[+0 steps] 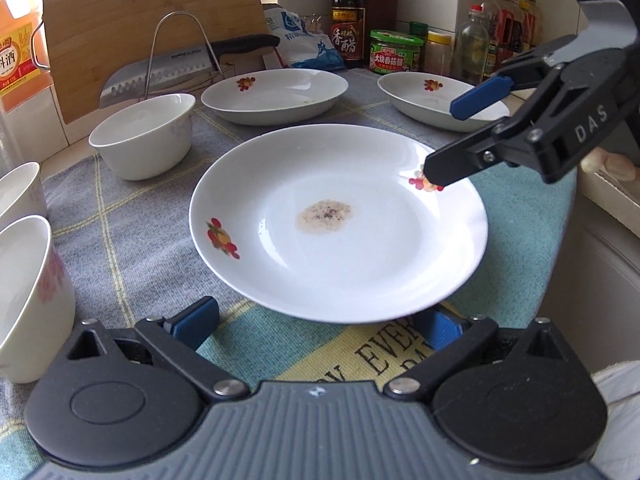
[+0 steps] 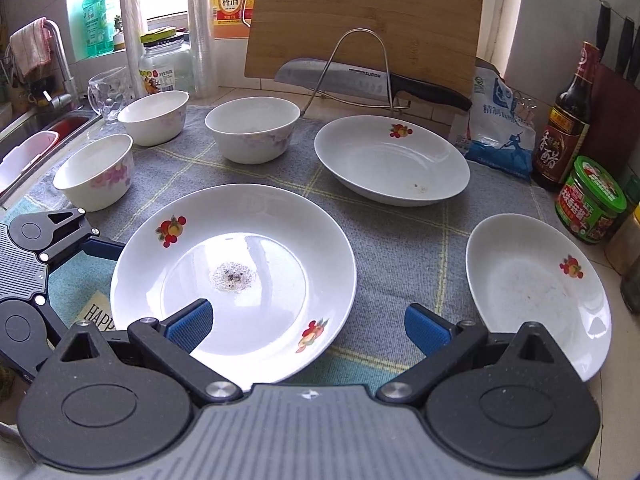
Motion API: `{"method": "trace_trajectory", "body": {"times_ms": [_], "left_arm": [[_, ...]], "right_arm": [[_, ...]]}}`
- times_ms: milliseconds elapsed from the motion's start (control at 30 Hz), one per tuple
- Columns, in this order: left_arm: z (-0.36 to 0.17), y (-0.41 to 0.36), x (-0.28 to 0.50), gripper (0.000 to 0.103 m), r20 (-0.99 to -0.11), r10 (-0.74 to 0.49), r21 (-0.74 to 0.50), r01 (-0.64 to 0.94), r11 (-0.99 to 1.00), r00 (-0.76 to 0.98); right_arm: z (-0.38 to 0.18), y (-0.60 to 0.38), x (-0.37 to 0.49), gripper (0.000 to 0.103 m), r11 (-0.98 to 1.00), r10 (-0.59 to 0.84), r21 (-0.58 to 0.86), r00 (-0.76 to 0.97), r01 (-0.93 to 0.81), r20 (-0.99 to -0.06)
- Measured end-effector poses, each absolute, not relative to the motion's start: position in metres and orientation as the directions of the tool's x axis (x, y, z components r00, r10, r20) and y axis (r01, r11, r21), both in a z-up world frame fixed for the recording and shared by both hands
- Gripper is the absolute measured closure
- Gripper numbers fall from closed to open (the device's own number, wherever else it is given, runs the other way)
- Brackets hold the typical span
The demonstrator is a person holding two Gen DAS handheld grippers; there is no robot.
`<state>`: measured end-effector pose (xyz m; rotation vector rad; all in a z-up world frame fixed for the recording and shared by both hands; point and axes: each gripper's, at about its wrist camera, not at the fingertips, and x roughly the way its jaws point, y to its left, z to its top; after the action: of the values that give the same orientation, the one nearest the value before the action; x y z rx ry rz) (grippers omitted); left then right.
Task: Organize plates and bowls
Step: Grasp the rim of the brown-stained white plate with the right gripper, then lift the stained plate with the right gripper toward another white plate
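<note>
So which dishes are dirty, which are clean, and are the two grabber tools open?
Big white flat plate with fruit print: dirty, brown stain in the middle.
Deep white plate by the knife: a few specks, empty.
Deep white plate beside the green jar: smeared, empty.
Three white bowls with pink flowers: upright, empty, unstacked.
Left tool: open, at the flat plate's edge.
Right tool: open, over the flat plate's rim.

Both wrist cameras look steeply down, close (from opposite sides), sharing the stained plate [image 1: 338, 222].

Knife [image 2: 372, 80] rests against leaning cutting board [image 2: 360, 20].
</note>
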<state>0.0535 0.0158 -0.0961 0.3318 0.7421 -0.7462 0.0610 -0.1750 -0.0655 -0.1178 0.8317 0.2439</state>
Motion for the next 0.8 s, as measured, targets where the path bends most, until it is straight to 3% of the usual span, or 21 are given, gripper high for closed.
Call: {"method": "trace_trajectory", "body": {"times_ms": [333, 633, 800], "left_arm": [[-0.093, 0.015, 0.052, 0.000, -0.689, -0.512, 0.070, 0.750, 0.658, 0.513], [-0.092, 0.018, 0.057, 0.000, -0.694, -0.524, 0.082, 0.777, 0.625, 0.494], [-0.092, 0.020, 0.060, 0.002, -0.696, -0.539, 0.070, 0.793, 0.606, 0.474]], "right_arm": [[-0.082, -0.175, 0.103, 0.000, 0.910, 0.314, 0.084, 0.544, -0.405, -0.778], [-0.090, -0.185, 0.124, 0.001, 0.895, 0.381, 0.180, 0.488, -0.408, -0.785], [-0.090, -0.190, 0.131, 0.013, 0.887, 0.409, 0.222, 0.466, -0.404, -0.785]]}}
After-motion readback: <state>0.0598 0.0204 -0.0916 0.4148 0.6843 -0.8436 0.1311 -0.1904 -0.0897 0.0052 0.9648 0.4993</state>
